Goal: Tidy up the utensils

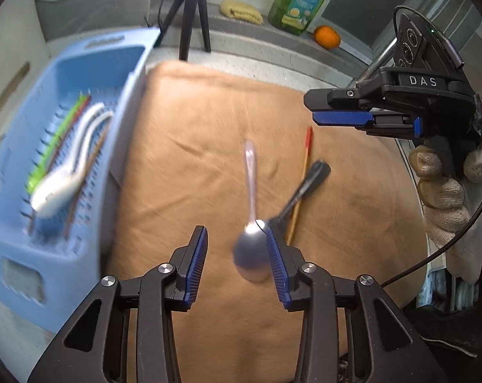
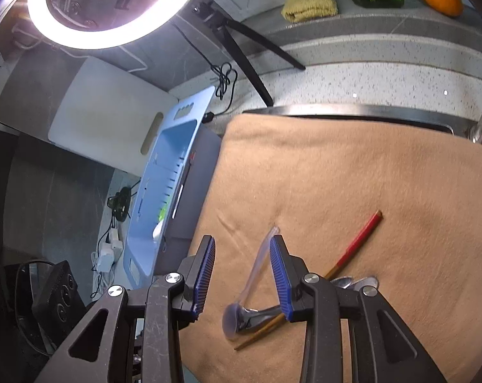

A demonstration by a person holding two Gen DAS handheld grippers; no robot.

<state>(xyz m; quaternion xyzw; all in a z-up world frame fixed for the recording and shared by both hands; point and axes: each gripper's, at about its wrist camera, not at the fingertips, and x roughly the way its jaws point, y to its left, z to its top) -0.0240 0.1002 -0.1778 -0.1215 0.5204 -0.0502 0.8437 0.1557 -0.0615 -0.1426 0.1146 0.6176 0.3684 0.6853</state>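
The spoon (image 1: 252, 210) lies on the tan cloth (image 1: 193, 146) just ahead of the left gripper (image 1: 237, 239), its bowl between the two blue pads and close against the right-hand one, its handle running straight away from the tongs. That long axis lies along the gripper's pointing line, so the jaws would close across the bowl or neck, not the handle's length. The left gripper is parted and holds nothing. A black-handled utensil (image 1: 304, 188) and a red-tipped chopstick (image 1: 301, 178) lie just beside the spoon, crossing near its bowl. The blue basket (image 1: 81, 73), already holding several utensils, stands to the left of the cloth. The right gripper (image 2: 242, 274) is also parted and empty, tilted down over the same cluster; judging by both views, the left one seems better lined up on the spoon
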